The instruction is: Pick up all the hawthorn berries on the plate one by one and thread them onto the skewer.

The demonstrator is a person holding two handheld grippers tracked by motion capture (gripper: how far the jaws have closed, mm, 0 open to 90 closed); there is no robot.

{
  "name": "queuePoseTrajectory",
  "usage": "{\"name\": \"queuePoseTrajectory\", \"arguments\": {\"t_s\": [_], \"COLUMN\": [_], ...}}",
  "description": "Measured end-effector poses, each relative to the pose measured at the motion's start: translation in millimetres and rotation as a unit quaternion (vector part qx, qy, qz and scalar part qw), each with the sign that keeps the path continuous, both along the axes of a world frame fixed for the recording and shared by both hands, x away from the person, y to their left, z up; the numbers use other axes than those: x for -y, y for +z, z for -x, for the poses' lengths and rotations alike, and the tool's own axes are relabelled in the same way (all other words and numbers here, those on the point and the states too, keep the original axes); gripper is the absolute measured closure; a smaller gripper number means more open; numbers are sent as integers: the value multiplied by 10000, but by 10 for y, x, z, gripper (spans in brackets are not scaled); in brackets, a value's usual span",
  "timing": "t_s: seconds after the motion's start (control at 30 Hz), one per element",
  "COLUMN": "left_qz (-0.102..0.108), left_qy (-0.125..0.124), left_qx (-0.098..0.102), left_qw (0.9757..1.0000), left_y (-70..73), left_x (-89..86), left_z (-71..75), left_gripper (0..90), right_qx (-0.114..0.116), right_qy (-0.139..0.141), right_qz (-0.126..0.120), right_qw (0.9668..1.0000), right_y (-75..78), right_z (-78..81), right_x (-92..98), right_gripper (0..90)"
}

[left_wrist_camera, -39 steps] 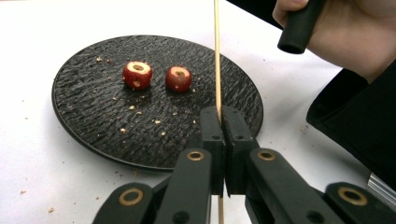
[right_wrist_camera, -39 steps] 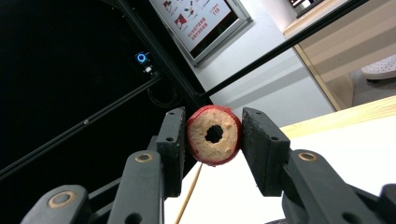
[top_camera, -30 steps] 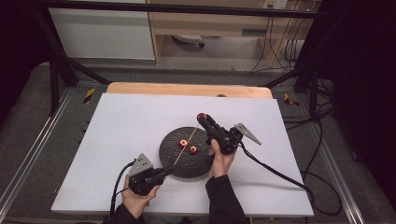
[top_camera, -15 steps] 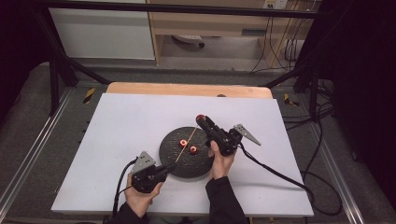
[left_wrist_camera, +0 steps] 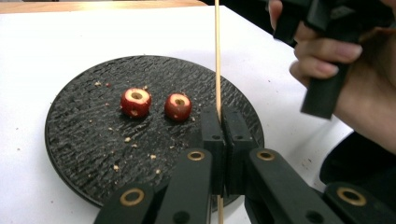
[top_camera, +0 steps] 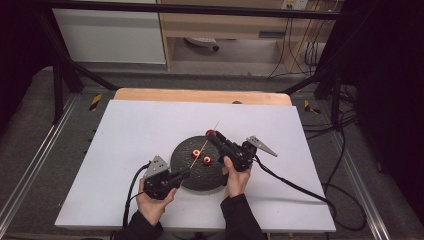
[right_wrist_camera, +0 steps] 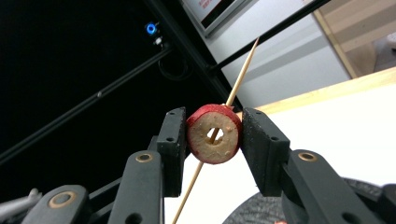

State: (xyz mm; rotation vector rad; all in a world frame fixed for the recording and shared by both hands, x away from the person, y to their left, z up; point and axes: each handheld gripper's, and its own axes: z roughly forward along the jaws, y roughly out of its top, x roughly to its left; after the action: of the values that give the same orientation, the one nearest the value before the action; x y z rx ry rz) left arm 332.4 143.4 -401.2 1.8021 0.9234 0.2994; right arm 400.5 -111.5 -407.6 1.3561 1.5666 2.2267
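Little has moved: my left tongs (top_camera: 186, 173) crept up, clamped on skewer (left_wrist_camera: 217, 56). Right tongs (right_wrist_camera: 214, 135) clamped on fruit slice (right_wrist_camera: 214, 134), skewer tip behind its hole. Skewer thin, snaps; slice soft, hold rim lightly.

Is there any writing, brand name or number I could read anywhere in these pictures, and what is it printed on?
None can be read.
Red marks on the white panel in the right gripper view: too blurred to read.
The black plate, the skewer and both tongs, left and right, carry no lettering that shows.
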Motion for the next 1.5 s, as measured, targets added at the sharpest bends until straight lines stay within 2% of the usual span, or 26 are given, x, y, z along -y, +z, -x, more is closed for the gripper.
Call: {"name": "queuePoseTrajectory", "arguments": {"t_s": [0.3, 0.43, 0.6, 0.87, 1.07, 1.13, 1.2, 1.3, 1.43, 1.5], "left_qz": [-229, -243, -254, -327, -370, -406, -410, -460, -583, -610], "left_qy": [-41, -78, -128, -176, -237, -240, -276, -252, -230, -233], "left_qx": [105, 129, 153, 210, 228, 224, 195, 209, 182, 144], "left_qw": [9997, 9996, 9995, 9991, 9988, 9986, 9986, 9984, 9979, 9978], "left_y": [39, 51, 42, 28, 8, -4, -15, -28, -63, -88], "left_x": [97, 123, 136, 131, 11, -52, -120, -228, -372, -451], "left_z": [-103, -142, -148, -133, -105, -92, -74, -39, 5, 27], "left_gripper": [889, 889, 889, 889, 889, 889, 889, 889, 889, 889], "right_qx": [-183, -230, -220, -291, -254, -247, -293, -367, -518, -591], "right_qy": [399, 577, 671, 776, 744, 707, 709, 767, 892, 967], "right_qz": [346, 485, 655, 759, 1087, 1261, 1492, 1890, 2238, 2480], "right_qw": [9984, 9969, 9953, 9937, 9910, 9892, 9858, 9783, 9692, 9621], "right_y": [-55, -91, -110, -130, -79, -52, -32, -9, 9, 10], "right_z": [95, 130, 181, 219, 218, 209, 192, 164, 103, 74], "right_x": [-33, -49, -58, -70, -7, 40, 89, 141, 189, 211], "right_gripper": [616, 615, 615, 605, 466, 404, 333, 254, 147, 119]}}
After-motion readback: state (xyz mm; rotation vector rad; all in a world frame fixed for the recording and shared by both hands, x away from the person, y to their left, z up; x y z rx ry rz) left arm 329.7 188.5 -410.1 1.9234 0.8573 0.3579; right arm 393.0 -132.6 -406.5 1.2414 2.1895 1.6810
